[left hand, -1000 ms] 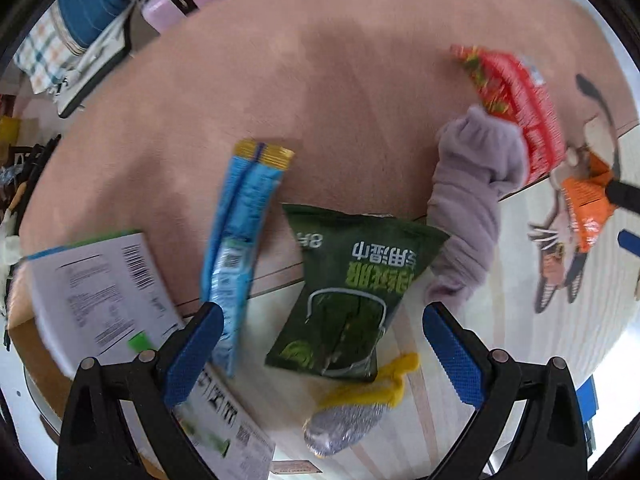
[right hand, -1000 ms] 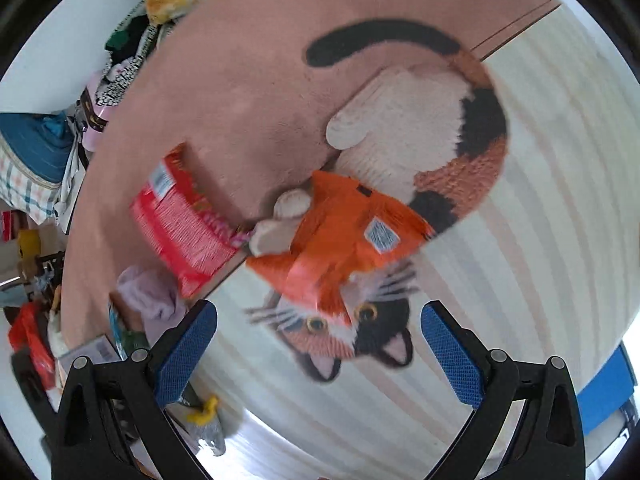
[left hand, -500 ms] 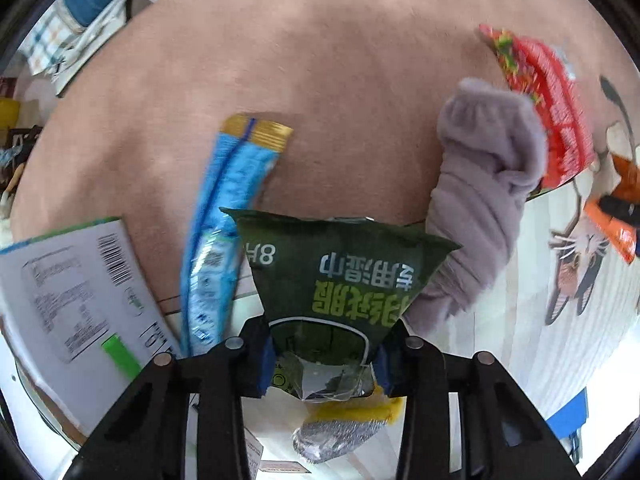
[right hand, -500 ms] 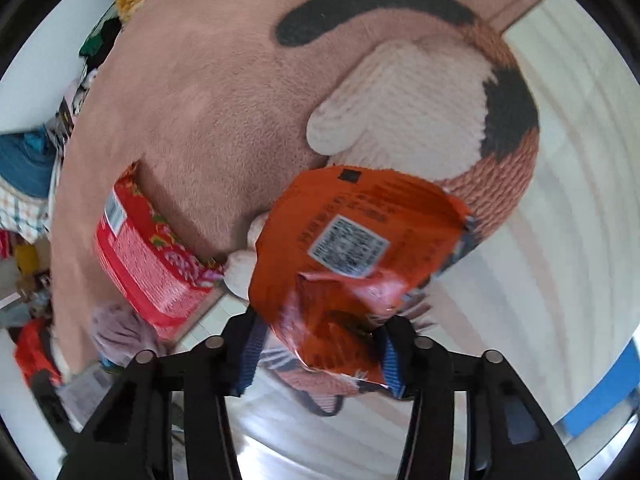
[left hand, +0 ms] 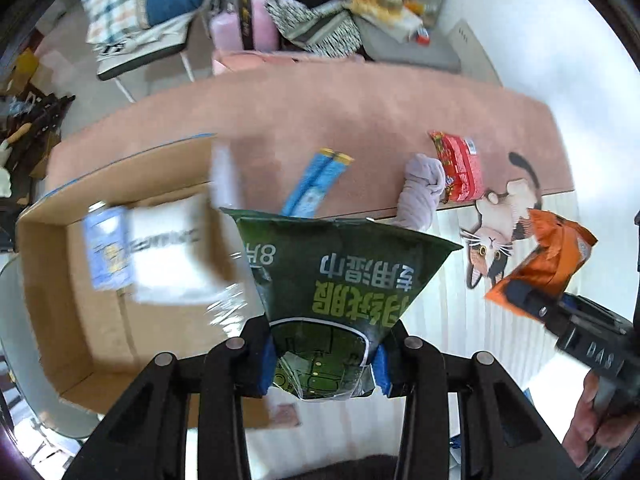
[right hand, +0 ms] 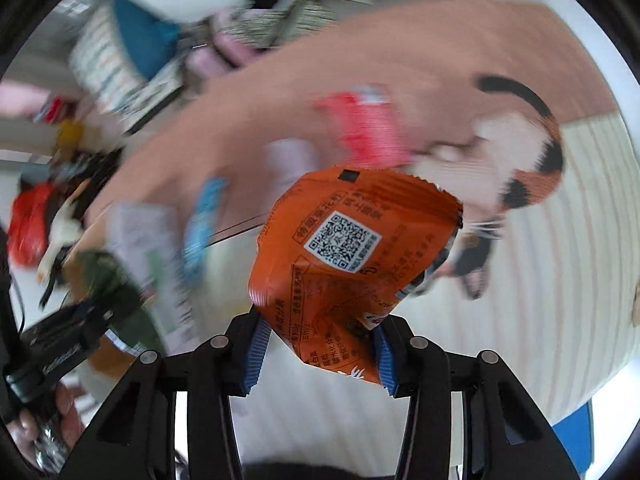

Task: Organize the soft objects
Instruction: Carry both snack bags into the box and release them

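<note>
My left gripper [left hand: 325, 368] is shut on a dark green packet [left hand: 340, 272], which hangs high above the floor. My right gripper [right hand: 320, 354] is shut on an orange snack packet [right hand: 352, 248] and is also raised; the orange packet [left hand: 548, 256] and its gripper show at the right of the left wrist view. On the pink rug [left hand: 280, 120] lie a blue stick pack [left hand: 316, 186], a grey sock [left hand: 420, 192] and a red packet [left hand: 458, 166]. An open cardboard box [left hand: 100, 320] with a white pack inside sits at the left.
A cat-shaped mat [left hand: 500, 220] lies on the pale striped floor [right hand: 540, 280]. Bags, folded cloth and clutter [left hand: 300, 20] line the far side of the rug. A person's hand [left hand: 592, 432] holds the right gripper's handle at the lower right.
Both grippers went from open to shut, the left on the green packet and the right on the orange packet. Both then lifted their packets well off the floor, and the cardboard box came into view.
</note>
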`<move>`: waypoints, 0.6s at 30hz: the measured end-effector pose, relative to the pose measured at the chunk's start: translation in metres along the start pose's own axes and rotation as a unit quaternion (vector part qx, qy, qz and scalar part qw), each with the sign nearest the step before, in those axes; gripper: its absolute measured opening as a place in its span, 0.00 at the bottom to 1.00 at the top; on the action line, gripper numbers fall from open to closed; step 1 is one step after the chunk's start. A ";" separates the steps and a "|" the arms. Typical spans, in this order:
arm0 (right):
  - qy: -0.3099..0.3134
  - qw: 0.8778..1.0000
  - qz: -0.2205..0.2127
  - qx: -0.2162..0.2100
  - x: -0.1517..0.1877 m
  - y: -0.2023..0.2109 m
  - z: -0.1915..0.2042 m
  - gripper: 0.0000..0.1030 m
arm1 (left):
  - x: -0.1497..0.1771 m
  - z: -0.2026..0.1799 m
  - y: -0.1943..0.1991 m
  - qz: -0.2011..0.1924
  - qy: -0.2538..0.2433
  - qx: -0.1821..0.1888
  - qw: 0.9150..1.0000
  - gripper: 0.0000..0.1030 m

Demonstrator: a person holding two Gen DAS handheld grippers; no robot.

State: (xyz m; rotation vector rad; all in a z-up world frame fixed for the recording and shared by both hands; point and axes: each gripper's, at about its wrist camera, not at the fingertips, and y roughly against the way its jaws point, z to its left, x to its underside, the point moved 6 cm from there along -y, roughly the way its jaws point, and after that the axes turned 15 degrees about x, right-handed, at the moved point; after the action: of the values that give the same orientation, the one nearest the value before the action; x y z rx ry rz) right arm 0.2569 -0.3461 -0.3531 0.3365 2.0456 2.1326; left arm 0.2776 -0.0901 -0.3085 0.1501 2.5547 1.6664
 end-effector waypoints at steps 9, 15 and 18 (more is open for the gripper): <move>0.142 0.989 -0.016 -0.042 0.062 0.040 0.199 0.47 | 0.013 0.153 0.089 -0.017 0.061 -0.042 0.997 0.34; 0.199 0.979 0.031 -0.011 0.092 -0.024 0.290 0.47 | -0.005 0.249 0.066 0.011 0.110 -0.064 0.992 0.34; 0.224 0.973 0.053 0.016 0.101 -0.063 0.312 0.47 | -0.015 0.281 0.048 0.033 0.117 -0.066 0.990 0.34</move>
State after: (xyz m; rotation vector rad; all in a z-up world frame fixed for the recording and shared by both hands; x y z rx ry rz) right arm 0.2436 -0.0160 -0.4008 -0.0412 2.3405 2.4186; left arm 0.3294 0.1824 -0.3770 0.0312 2.6151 1.9785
